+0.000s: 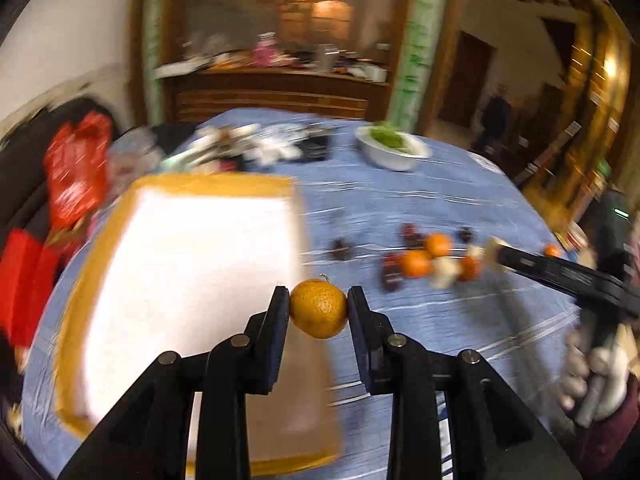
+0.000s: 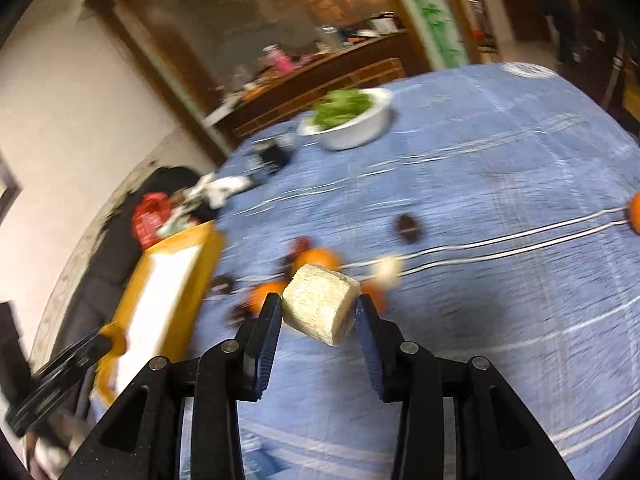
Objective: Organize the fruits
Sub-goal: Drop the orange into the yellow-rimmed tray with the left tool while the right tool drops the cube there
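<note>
My left gripper (image 1: 319, 304) is shut on a small orange (image 1: 319, 309) and holds it above the blue tablecloth, at the right edge of a yellow-rimmed white tray (image 1: 188, 280). My right gripper (image 2: 319, 310) is shut on a pale cut piece of fruit (image 2: 320, 309), lifted over the cloth. Several oranges (image 1: 416, 263) and dark fruits (image 1: 342, 249) lie loose on the cloth to the right of the tray. The right gripper (image 1: 496, 254) shows in the left wrist view over that pile. The tray (image 2: 176, 280) lies left in the right wrist view.
A white bowl of greens (image 1: 394, 146) stands at the table's far side, also in the right wrist view (image 2: 348, 120). Clutter (image 1: 248, 144) sits behind the tray. A red bag (image 1: 76, 168) lies on a dark seat at left. One orange (image 2: 634, 212) sits far right.
</note>
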